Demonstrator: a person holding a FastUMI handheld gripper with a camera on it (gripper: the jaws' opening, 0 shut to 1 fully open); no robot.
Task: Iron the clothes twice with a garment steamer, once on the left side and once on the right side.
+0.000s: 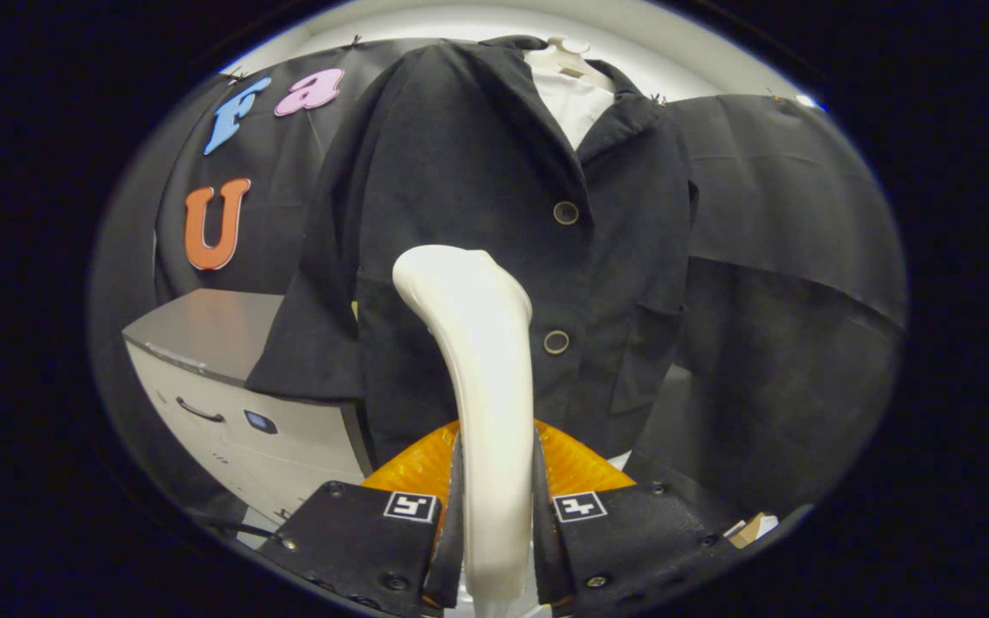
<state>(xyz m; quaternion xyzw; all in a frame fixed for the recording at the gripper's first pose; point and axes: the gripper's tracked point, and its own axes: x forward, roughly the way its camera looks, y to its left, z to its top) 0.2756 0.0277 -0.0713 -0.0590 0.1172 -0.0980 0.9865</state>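
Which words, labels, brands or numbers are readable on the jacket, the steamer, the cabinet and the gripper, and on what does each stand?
None of them can be read as words.
Blue badge on the cabinet: too small to read.
Square markers on the hand-held gripper, shut on the steamer handle: patterns, no letters.
Jacket: no label seen.

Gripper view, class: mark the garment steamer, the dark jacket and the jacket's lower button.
garment steamer (482, 360), gripper view, middle of its white handle, which the gripper (494, 524) clamps
dark jacket (460, 172), gripper view, chest panel beyond the steamer
lower button (556, 342), gripper view, centre of the button
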